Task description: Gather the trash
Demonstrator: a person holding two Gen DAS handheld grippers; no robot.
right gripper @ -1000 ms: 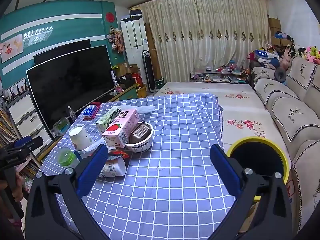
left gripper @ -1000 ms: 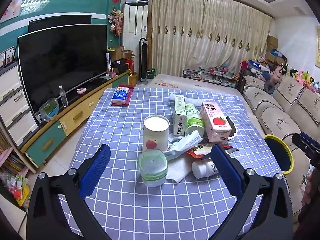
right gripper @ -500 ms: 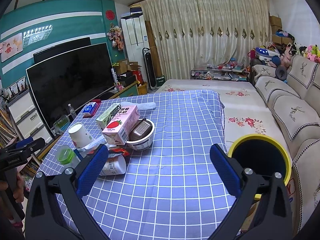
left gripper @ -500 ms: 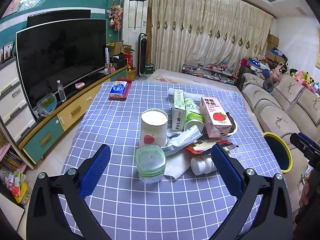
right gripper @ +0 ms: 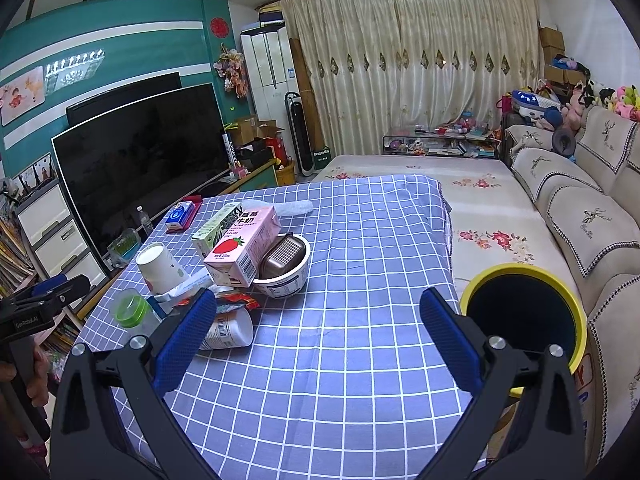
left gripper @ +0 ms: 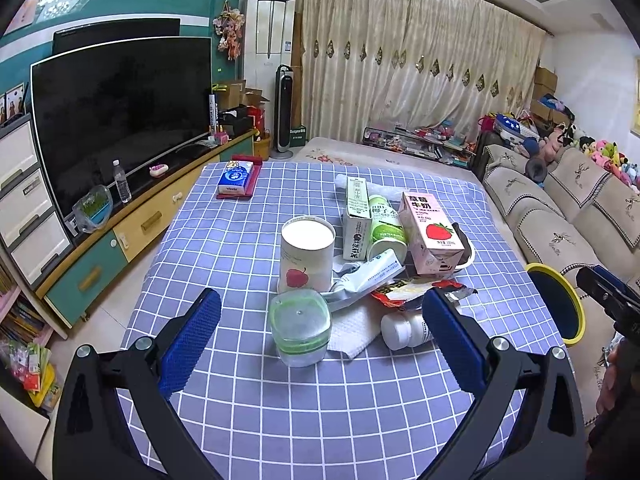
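The checked tablecloth looked like matt cloth; the strawberry milk carton was smooth printed card, the clear cup glossy plastic.

Pretty evenly lit indoor shots, soft ceiling light, barely any shadows. Heavy fisheye bending and black corners at the edges, sharp focus, colours slightly cool.

The left wrist view looks from the near edge of the blue checked cloth-covered counter toward the curtains at 12 o'clock, close above the clear green-banded plastic jar. The right wrist view looks alike from farther right. Both share the pink strawberry milk carton and round yellow-rimmed bin.
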